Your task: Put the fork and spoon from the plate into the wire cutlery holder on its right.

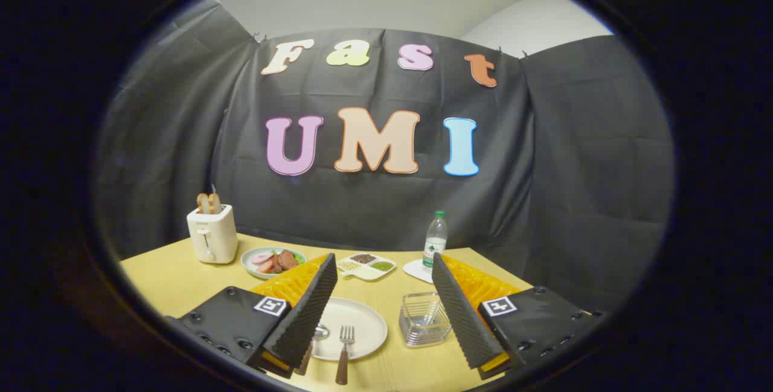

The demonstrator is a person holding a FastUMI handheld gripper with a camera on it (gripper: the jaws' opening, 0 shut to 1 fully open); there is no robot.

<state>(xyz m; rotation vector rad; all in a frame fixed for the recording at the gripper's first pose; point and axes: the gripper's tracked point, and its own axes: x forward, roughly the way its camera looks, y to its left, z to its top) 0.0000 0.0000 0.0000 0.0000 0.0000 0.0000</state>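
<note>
Tool (pixel 382 313) is hovering w/ fingers spread wide, gripping nothing. Fork (pixel 344 353) is lying on plate (pixel 368 325) btwn the fingers, handle pointing back toward tool; spoon (pixel 314 340) is sitting partly behind left finger. Wire cutlery holder (pixel 424 318) is standing just inside right finger, on desk (pixel 175 277)

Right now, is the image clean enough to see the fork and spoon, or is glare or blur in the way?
Gripper view: sharp, evenly lit, no glare; fisheye bends the table's edges. Fork clear on the plate; spoon partly hidden behind one of the open fingers.
</note>
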